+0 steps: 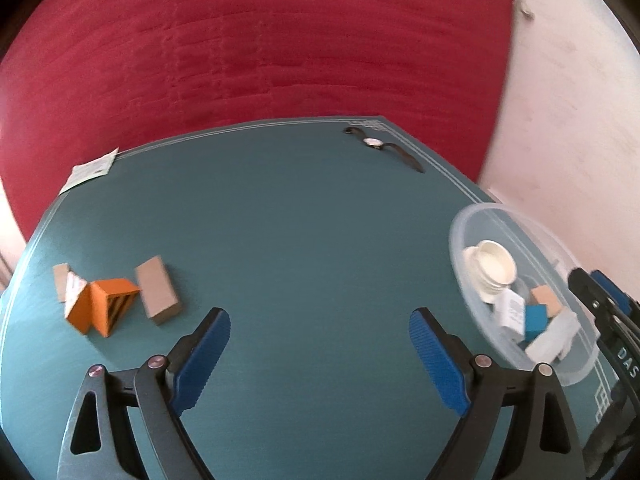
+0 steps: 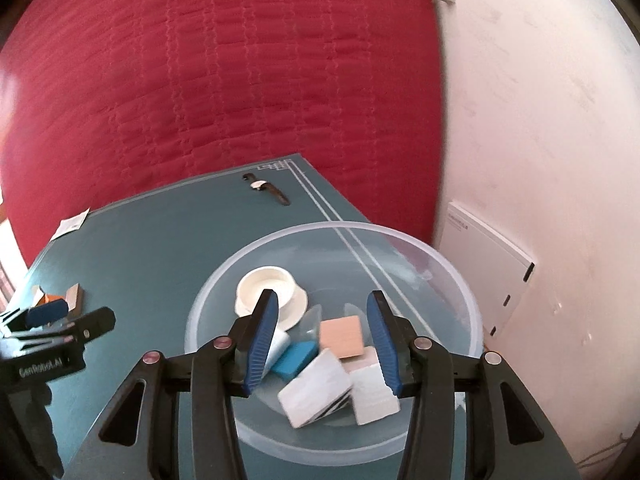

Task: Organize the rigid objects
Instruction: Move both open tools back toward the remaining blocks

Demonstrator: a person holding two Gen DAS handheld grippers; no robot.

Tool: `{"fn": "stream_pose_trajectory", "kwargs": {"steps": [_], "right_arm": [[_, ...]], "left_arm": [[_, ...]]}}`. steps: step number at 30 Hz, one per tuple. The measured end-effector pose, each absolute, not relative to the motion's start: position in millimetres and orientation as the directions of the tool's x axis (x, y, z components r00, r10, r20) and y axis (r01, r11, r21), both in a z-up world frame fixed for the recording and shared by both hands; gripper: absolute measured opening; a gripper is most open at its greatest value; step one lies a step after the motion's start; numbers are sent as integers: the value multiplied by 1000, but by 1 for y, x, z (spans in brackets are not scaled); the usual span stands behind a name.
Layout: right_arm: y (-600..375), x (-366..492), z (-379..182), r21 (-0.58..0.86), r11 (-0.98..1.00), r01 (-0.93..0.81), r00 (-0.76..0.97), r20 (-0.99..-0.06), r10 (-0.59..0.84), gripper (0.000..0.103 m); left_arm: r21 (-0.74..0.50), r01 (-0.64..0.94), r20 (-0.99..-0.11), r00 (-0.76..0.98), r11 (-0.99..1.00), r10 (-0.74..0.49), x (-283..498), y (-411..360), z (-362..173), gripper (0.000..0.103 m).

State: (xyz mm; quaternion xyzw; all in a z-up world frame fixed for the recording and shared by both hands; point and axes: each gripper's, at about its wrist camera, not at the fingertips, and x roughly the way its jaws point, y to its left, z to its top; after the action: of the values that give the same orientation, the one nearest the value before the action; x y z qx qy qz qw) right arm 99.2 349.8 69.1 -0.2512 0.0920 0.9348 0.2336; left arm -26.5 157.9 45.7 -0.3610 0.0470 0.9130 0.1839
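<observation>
My left gripper [image 1: 320, 316] is open wide above the bare teal table [image 1: 320, 220], with nothing between its blue pads. To its left lie an orange box [image 1: 108, 306], a brown cardboard block [image 1: 156, 290] and a small tan-and-white box [image 1: 66, 288]. A clear plastic bowl [image 2: 320, 228] stands at the table's right edge. My right gripper [image 2: 322, 296] hangs over it, open, its pads touching nothing. In the bowl lie a white dish stack [image 2: 266, 284], a peach block [image 2: 342, 336], a blue block [image 2: 296, 360] and two white boxes [image 2: 316, 388].
A wristwatch [image 1: 376, 143] lies near the table's far right corner and a paper label [image 1: 90, 168] at the far left edge. A red quilted surface [image 1: 260, 40] rises behind the table. A white wall with a white panel [image 2: 484, 264] stands to the right.
</observation>
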Motion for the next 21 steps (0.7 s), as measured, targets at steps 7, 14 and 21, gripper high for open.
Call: {"fn": "stream_pose_trajectory", "kwargs": {"steps": [7, 14, 21], "right_arm": [[329, 94, 68, 44, -896, -443, -778, -516, 359, 51], [304, 86, 68, 48, -917, -396, -790, -526, 314, 52], [276, 78, 68, 51, -939, -340, -806, -531, 263, 52]], "left_arm": [[-54, -281, -682, -691, -958, 241, -37, 122, 46, 94], [-65, -198, -681, -708, -978, 188, -46, 82, 46, 95], [-71, -95, -683, -721, -993, 118, -56, 36, 46, 95]]}}
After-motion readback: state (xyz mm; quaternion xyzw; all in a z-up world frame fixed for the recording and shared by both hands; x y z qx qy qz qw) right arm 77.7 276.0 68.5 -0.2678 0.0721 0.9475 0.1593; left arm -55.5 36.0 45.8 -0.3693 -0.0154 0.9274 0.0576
